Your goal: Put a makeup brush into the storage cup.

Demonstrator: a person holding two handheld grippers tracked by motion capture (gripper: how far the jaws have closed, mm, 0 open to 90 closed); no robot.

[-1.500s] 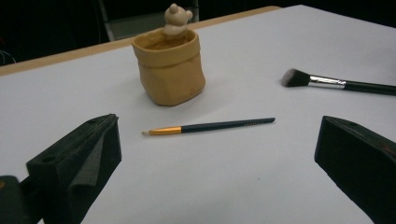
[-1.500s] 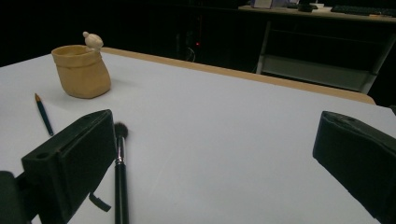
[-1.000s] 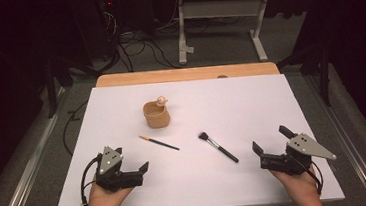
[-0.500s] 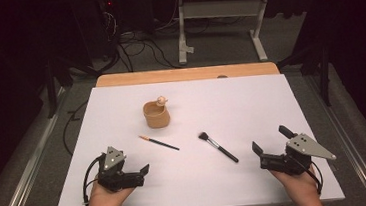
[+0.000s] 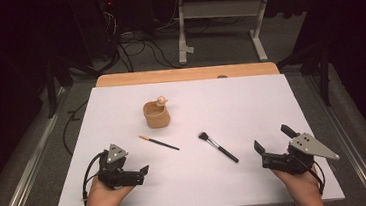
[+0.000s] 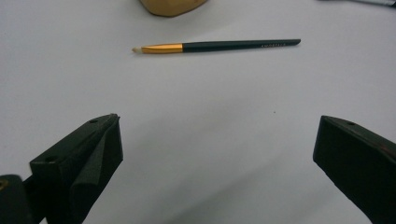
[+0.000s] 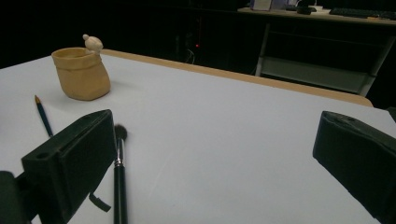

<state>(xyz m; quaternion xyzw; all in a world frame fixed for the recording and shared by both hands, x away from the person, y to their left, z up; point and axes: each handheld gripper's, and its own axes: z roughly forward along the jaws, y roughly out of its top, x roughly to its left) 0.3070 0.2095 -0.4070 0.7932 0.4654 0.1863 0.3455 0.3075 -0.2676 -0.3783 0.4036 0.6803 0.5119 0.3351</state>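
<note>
You have two brushes: one thin black brush with a gold ferrule (image 5: 158, 143); one black fluffy-tipped makeup brush (image 5: 218, 147); one tan sack-shaped pot (image 5: 156, 113); two hand-held grippers, left (image 5: 136, 173) and right (image 5: 272, 143).

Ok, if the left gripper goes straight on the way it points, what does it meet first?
Probably the thin brush, lying crosswise ahead of the open left gripper; bare table lies between. The cup sits just beyond.

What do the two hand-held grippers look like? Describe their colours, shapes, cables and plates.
The left gripper and right gripper are black, with two blocky wedge-shaped jaws each. Each carries a grey three-cornered plate with small holes on top and trails a black cable. The forearms are bare.
</note>
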